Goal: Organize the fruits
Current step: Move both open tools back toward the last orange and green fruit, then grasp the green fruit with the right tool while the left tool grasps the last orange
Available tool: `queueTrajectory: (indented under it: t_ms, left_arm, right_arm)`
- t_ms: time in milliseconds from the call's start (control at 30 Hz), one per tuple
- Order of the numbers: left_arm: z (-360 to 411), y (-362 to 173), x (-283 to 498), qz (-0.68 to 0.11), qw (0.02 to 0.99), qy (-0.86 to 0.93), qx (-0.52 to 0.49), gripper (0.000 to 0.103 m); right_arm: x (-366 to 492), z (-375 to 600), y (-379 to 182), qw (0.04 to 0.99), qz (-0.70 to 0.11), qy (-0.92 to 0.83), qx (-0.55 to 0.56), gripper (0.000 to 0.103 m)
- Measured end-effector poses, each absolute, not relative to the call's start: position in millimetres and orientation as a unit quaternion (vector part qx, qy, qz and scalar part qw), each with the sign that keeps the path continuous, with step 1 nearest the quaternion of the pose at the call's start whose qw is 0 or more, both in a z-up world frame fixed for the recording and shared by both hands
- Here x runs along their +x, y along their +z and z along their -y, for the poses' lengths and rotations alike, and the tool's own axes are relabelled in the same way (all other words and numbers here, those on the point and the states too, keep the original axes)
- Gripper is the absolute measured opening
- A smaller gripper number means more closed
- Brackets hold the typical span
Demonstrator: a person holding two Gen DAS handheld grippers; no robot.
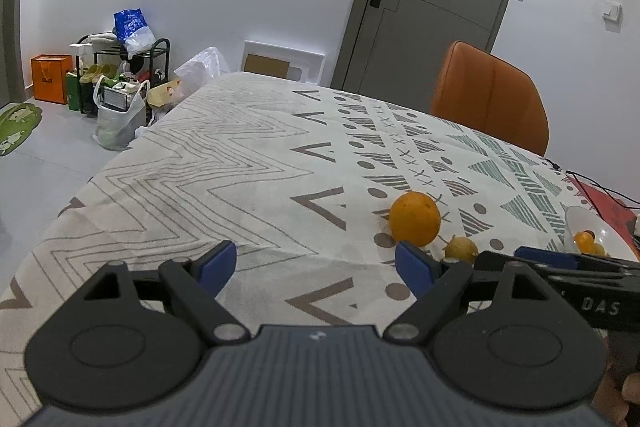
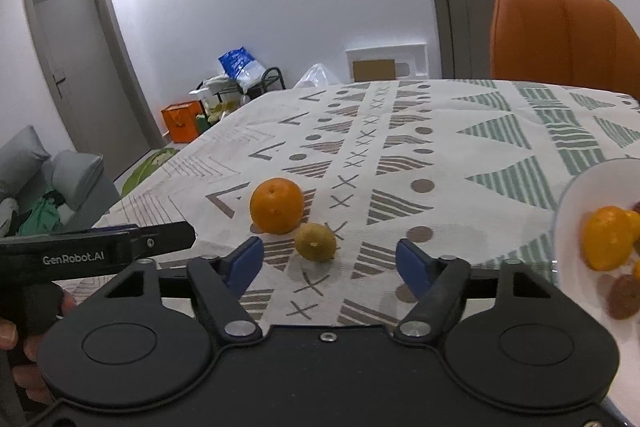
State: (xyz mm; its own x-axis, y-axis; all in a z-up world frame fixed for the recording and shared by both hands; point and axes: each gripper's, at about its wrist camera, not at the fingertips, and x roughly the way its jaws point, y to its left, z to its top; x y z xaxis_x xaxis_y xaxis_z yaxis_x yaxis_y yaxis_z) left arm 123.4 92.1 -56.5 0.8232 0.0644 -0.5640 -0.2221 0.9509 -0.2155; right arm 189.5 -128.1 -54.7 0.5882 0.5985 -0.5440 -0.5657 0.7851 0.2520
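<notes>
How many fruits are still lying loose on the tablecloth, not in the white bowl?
2: a big orange and, touching it on the near side, a small yellow-green citrus. Both lie left of the white bowl. The bowl holds several more, partly out of frame.

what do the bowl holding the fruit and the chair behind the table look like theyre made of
The round white bowl looks like glazed ceramic or perhaps plastic: smooth, even and faintly glossy. The orange padded chair looks like leather or faux leather: a smooth, softly shiny skin with stitched vertical seams.
</notes>
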Motion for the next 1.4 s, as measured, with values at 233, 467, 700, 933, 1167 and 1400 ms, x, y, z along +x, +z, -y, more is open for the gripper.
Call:
queueTrajectory:
  t_ms: [233,467,700,933,1167,1400]
  left_arm:
    - [-100,-63,129,-0.291,0.941,0.083,-0.149,0.085]
    - [-101,-64,134,-0.291,0.94,0.081,-0.157,0.085]
    - [-90,-56,140,-0.282,0.945,0.057,-0.152,0.085]
    - [-72,-51,149,-0.279,0.949,0.04,-0.144,0.085]
    - [-60,-52,161,-0.289,0.947,0.031,-0.137,0.084]
    - [-44,-58,179,-0.302,0.944,0.016,-0.132,0.083]
  right_arm:
    - [200,111,-60,0.882,-0.328,0.337,0.016,0.058]
    - [205,101,-63,0.878,-0.334,0.342,0.008,0.03]
    - [202,110,-55,0.878,-0.328,0.348,0.011,0.026]
    - [203,129,-44,0.887,-0.314,0.337,0.022,0.026]
    - [206,151,-38,0.896,-0.302,0.323,0.036,0.026]
    - [208,183,-35,0.909,-0.293,0.293,0.053,0.026]
